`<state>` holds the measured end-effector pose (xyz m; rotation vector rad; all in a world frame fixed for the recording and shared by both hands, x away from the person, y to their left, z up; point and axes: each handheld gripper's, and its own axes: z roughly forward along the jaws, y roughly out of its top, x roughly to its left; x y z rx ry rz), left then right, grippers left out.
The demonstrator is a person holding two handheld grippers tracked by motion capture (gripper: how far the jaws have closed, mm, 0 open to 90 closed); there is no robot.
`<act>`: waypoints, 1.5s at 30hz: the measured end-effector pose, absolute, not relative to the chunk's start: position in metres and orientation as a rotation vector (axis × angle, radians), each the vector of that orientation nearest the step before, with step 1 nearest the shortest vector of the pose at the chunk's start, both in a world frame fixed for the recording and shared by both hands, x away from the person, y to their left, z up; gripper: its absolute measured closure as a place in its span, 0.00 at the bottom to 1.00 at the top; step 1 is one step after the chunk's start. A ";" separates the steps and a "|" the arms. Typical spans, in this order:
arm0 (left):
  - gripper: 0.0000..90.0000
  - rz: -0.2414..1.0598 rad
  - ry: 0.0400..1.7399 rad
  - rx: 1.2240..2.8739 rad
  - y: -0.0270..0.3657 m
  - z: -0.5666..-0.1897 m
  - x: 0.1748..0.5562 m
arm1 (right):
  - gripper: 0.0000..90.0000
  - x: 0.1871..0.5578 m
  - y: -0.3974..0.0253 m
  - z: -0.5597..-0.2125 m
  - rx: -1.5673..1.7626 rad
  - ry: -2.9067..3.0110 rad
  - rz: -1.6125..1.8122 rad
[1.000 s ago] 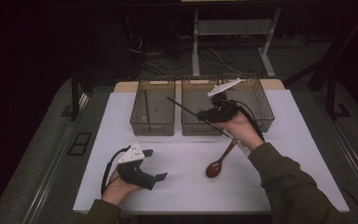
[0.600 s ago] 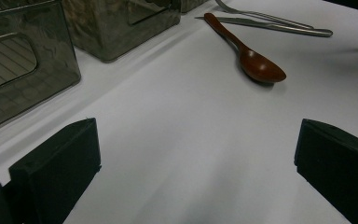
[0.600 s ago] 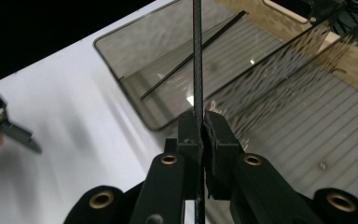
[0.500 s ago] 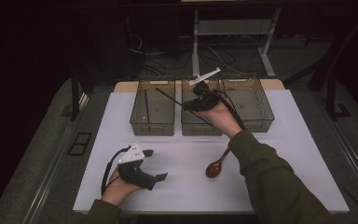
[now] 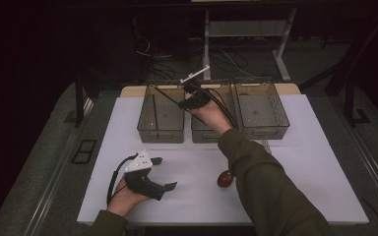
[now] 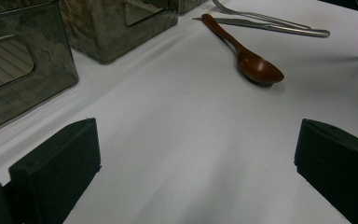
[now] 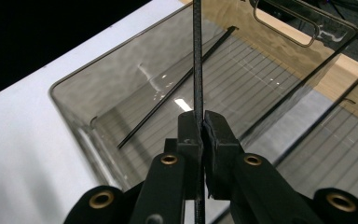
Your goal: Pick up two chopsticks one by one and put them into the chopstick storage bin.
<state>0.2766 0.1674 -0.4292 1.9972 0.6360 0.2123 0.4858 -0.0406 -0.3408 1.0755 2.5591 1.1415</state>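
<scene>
Right tool (image 7: 200,135): clamped tight on a thin black chopstick (image 7: 197,60), over the left bin (image 7: 74,107).
Left tool (image 6: 191,154): wide open, empty.
Handling: light, stiff, slippery; a mid-shaft grip seems best.

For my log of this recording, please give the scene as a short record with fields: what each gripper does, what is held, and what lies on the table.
right gripper: shut on a thin black chopstick, held over the left bin
left bin content: one black chopstick already inside
left gripper: open, resting on the white table, holding nothing
bins: three clear bins in a row
loose on table: brown wooden spoon, metal fork, metal knife
</scene>
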 end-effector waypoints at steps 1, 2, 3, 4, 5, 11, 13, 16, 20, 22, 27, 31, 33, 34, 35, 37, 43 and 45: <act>0.00 0.212 0.636 1.996 0.167 -0.429 0.277 | 0.94 0.488 -0.037 -0.341 1.079 2.559 1.128; 0.00 0.211 0.636 1.994 0.167 -0.429 0.276 | 0.94 0.490 -0.034 -0.341 1.080 2.559 1.114; 0.00 0.211 0.636 1.993 0.167 -0.429 0.276 | 0.94 0.492 -0.031 -0.342 1.085 2.557 1.105; 0.00 0.211 0.635 1.993 0.167 -0.429 0.276 | 0.94 0.494 -0.028 -0.341 1.097 2.558 1.089; 0.00 0.210 0.635 1.991 0.167 -0.429 0.276 | 0.94 0.497 -0.025 -0.342 1.108 2.556 1.073; 0.00 0.208 0.628 1.984 0.167 -0.428 0.277 | 0.94 0.505 -0.006 -0.349 1.132 2.567 1.010; 0.00 0.206 0.632 1.981 0.168 -0.428 0.277 | 0.94 0.508 -0.001 -0.352 1.140 2.571 1.005; 0.00 0.204 0.632 1.980 0.168 -0.428 0.277 | 0.94 0.512 0.005 -0.358 1.160 2.574 0.989; 0.00 0.201 0.628 1.980 0.168 -0.428 0.278 | 0.94 0.515 0.012 -0.366 1.173 2.582 0.982; 0.00 0.202 0.628 1.983 0.168 -0.429 0.278 | 0.94 0.516 0.014 -0.369 1.180 2.583 0.985; 0.00 0.203 0.631 1.983 0.168 -0.429 0.278 | 0.82 0.513 0.015 -0.370 1.150 2.581 0.992; 0.00 0.206 0.629 1.992 0.169 -0.429 0.278 | 0.71 0.510 0.011 -0.364 1.124 2.596 1.046; 0.00 0.207 0.625 1.997 0.170 -0.429 0.278 | 0.69 0.507 0.007 -0.360 1.102 2.604 1.077; 0.00 0.208 0.622 1.999 0.170 -0.429 0.279 | 0.68 0.505 0.005 -0.358 1.096 2.602 1.081; 0.00 0.210 0.619 2.002 0.170 -0.429 0.279 | 0.67 0.504 0.003 -0.356 1.088 2.597 1.089; 0.00 0.210 0.622 2.004 0.170 -0.430 0.279 | 0.61 0.501 -0.003 -0.353 1.070 2.601 1.131; 0.00 0.210 0.632 2.002 0.172 -0.430 0.279 | 0.51 0.488 -0.019 -0.346 1.006 2.624 1.205; 0.00 0.213 0.628 2.003 0.173 -0.430 0.280 | 0.49 0.483 -0.025 -0.343 0.981 2.627 1.230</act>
